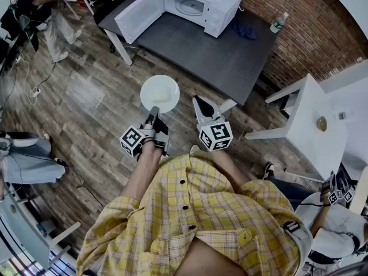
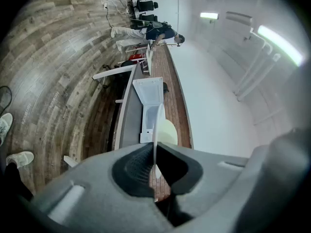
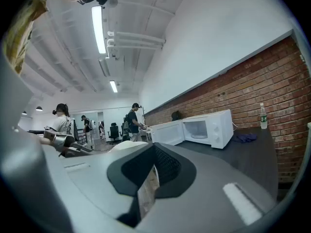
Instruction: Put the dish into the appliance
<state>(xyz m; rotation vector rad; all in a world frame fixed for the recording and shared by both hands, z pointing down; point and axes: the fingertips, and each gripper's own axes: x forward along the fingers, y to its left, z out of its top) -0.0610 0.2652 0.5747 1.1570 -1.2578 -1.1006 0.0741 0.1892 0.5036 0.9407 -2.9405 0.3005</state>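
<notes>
A round white dish [image 1: 160, 94] hangs above the wooden floor in front of me, held by its near rim. My left gripper [image 1: 153, 112] is shut on that rim. In the left gripper view the dish [image 2: 166, 132] shows nearly edge-on between the jaws of the left gripper [image 2: 155, 160]. The white microwave [image 1: 190, 4] stands on a dark grey table [image 1: 218, 56] ahead, its door swung wide open to the left. My right gripper [image 1: 198, 100] is just right of the dish, shut with nothing in it. In the right gripper view [image 3: 148, 188] the microwave [image 3: 206, 127] is ahead to the right.
On the dark table, a water bottle [image 1: 278, 22] and a blue cloth [image 1: 247, 30] lie to the right of the microwave. A white table [image 1: 313, 125] stands at my right. People stand at the far left [image 1: 40, 10]. A brick wall [image 1: 310, 22] runs behind the table.
</notes>
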